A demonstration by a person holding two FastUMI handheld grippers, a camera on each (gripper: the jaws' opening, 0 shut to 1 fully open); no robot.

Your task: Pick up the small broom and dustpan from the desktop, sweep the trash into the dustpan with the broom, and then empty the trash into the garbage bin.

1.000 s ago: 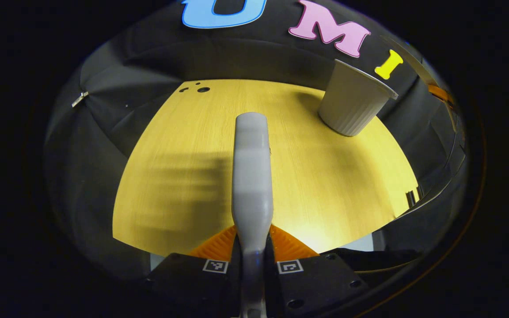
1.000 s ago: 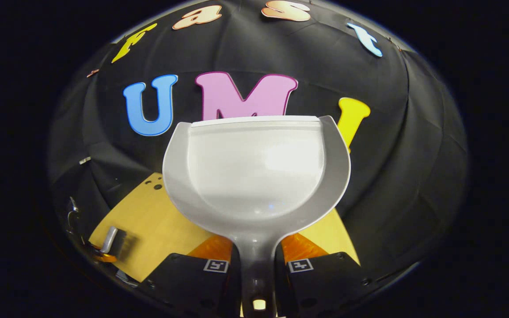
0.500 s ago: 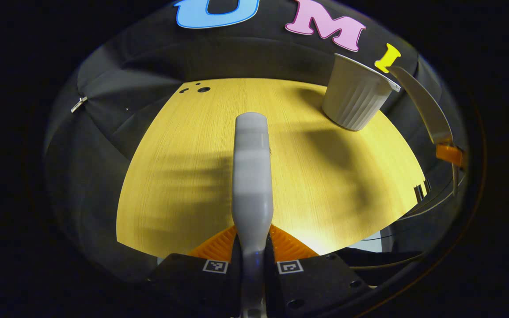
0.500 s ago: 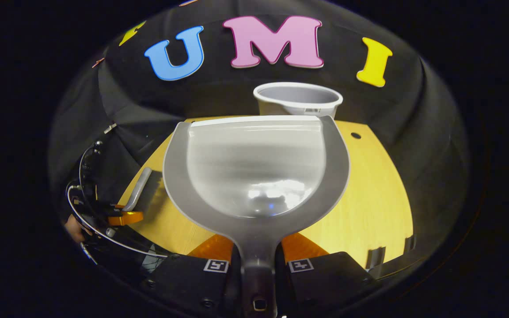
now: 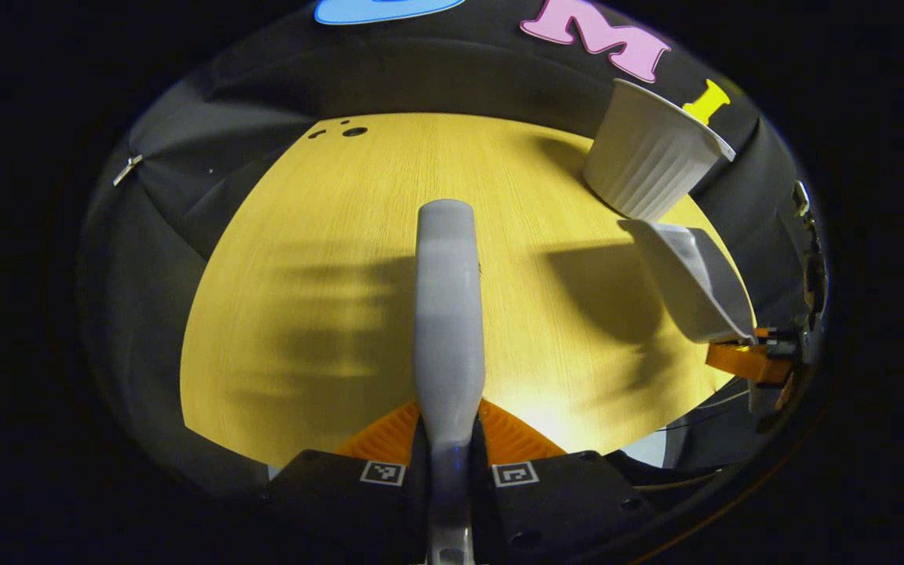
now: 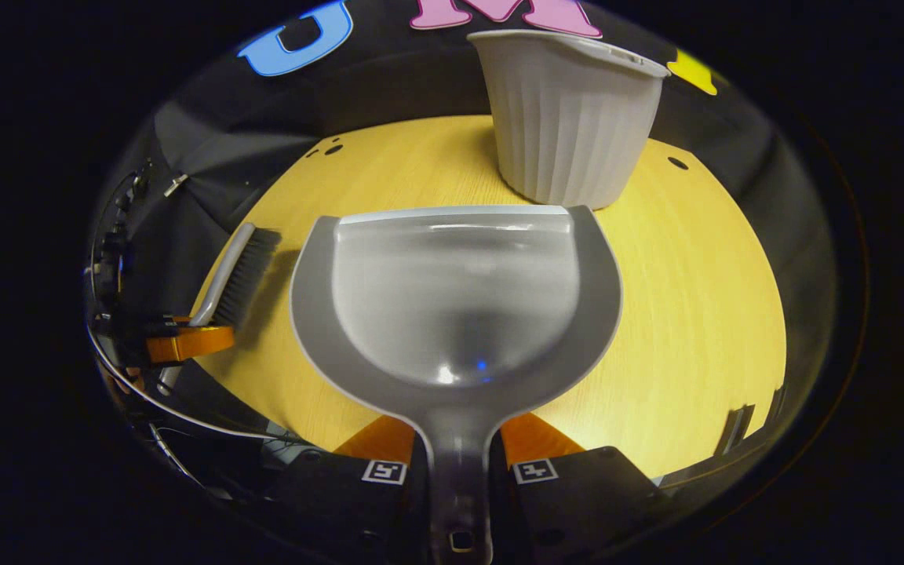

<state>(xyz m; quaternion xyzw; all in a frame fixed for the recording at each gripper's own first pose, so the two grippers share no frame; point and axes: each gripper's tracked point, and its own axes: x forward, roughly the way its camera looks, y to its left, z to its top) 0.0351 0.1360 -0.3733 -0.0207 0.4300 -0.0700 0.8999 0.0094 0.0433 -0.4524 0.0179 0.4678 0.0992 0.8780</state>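
Between the left gripper's (image 5: pixel 449 451) orange fingers the broom (image 5: pixel 446 314) is pinched, its grey back running straight ahead over the yellow desk (image 5: pixel 311 275). Right of it, the dustpan (image 5: pixel 691 282) hangs tilted above the desk edge, its handle clamped by the right gripper (image 6: pixel 456 447). Just past the pan's lip stands the ribbed bin (image 6: pixel 566 118), with bare desk on either side.

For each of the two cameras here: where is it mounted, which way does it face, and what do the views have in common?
Left gripper view: rides the left claw, looking along the broom over the desk; its orange fingers grip the handle.
Right gripper view: rides the right claw, looking across the dustpan toward the bin.
Shared: desk, bin, broom, dustpan.
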